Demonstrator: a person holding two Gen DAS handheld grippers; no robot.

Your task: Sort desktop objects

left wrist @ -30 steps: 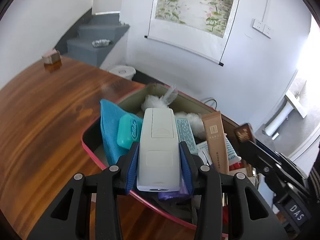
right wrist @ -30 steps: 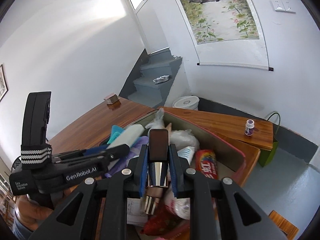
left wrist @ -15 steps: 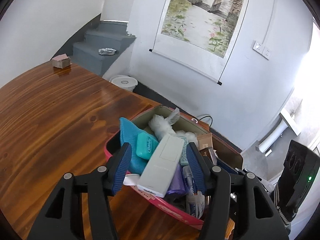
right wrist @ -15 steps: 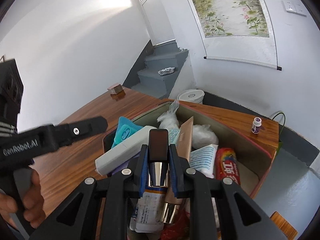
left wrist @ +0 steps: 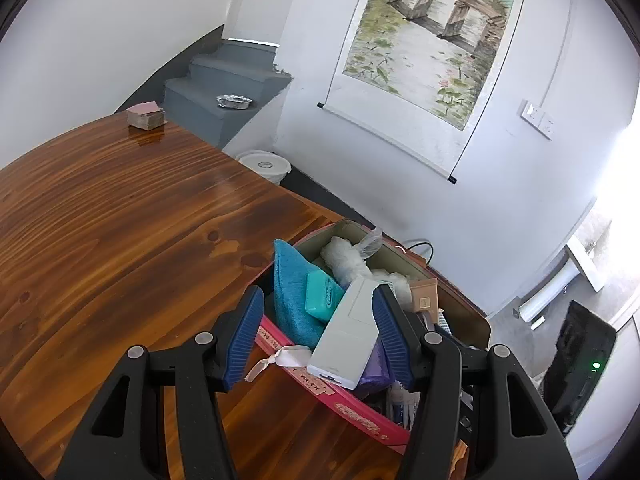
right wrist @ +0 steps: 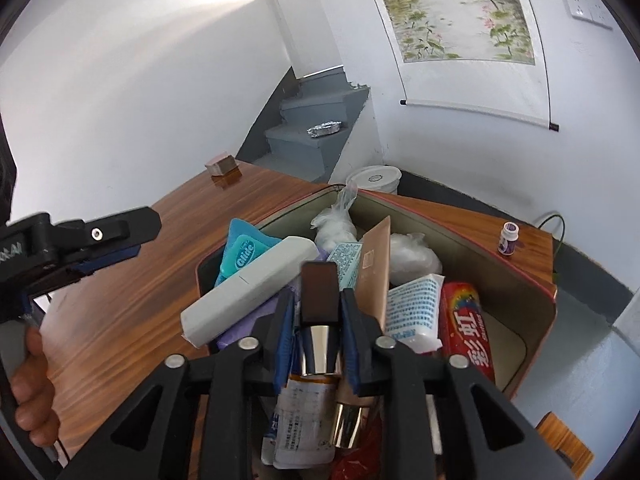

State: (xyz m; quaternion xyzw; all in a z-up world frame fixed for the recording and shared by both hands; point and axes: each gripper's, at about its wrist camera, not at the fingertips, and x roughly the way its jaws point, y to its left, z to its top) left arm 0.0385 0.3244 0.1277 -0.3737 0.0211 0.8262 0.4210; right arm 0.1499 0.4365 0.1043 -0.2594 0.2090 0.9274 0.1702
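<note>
The pink box [left wrist: 352,412] stands on the wooden table [left wrist: 120,240], packed full. On top of its pile lies the white remote [left wrist: 348,340], slanting from 7 to 1 o'clock in the left wrist view, one end jutting over the near rim. The left gripper [left wrist: 318,334] is spread wide around it, released; whether the right pad brushes the remote's edge cannot be told. At 10 o'clock of the remote sit a teal floss case [left wrist: 322,300] and a blue cloth [left wrist: 290,292]. The right gripper [right wrist: 320,320] is clenched on a dark-capped bottle [right wrist: 319,312] over the box. At 2 o'clock, a small purple-labelled bottle [right wrist: 508,239] stands on the table.
</note>
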